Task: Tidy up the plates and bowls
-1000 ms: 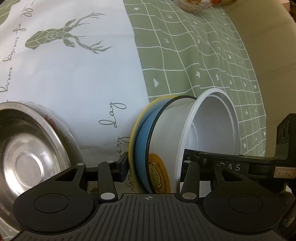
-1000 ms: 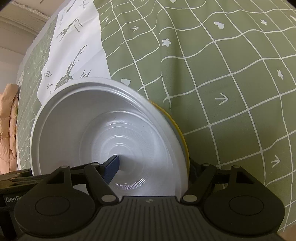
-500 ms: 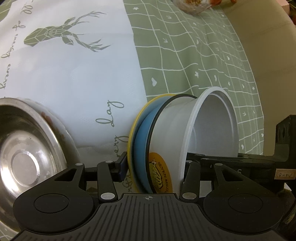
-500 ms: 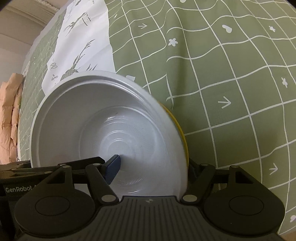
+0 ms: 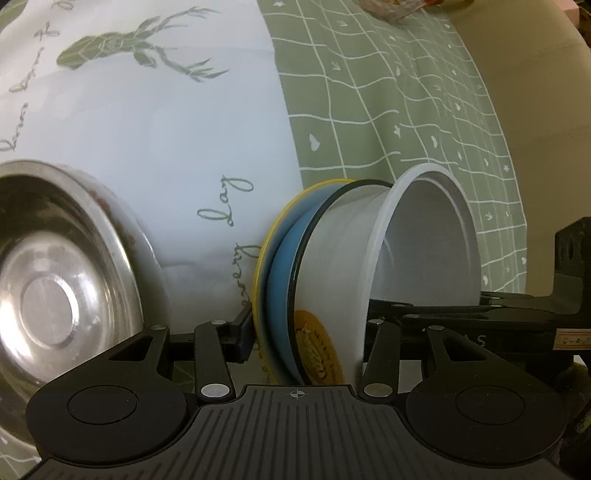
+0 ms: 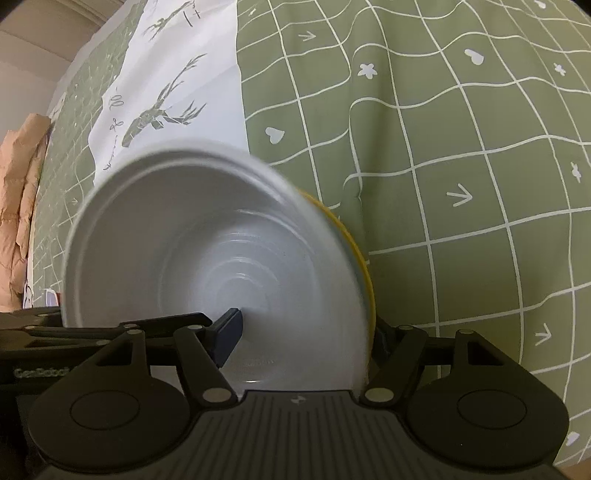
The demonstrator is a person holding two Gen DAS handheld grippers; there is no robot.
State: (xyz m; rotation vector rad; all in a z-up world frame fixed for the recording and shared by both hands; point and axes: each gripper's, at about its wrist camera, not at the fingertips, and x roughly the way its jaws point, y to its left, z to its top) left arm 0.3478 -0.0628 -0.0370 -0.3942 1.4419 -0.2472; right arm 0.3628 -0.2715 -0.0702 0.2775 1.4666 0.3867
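Note:
A nested stack is held on edge above the tablecloth: a white plastic bowl (image 5: 424,240) sits inside a blue bowl (image 5: 284,280) on a yellow plate (image 5: 264,251). My left gripper (image 5: 306,332) is shut on this stack, one finger behind the yellow plate, the other inside the white bowl. My right gripper (image 6: 306,332) is shut on the same stack; its left finger presses the inside of the white bowl (image 6: 207,251), and the yellow plate's rim (image 6: 364,258) shows behind. The right gripper's body (image 5: 517,317) shows at the right of the left wrist view.
A steel bowl (image 5: 55,288) lies at the left, close to the stack. The tablecloth (image 5: 147,129) is white with deer prints in the middle and green checked (image 6: 443,147) beyond. A dish with food (image 5: 391,7) is at the far edge. Brown paper bags (image 6: 22,184) stand far left.
The stack, held by both grippers, has shifted slightly over the cloth; the right wrist view has swung and the bowl is motion-blurred. The steel bowl sits lower and further left in the view.

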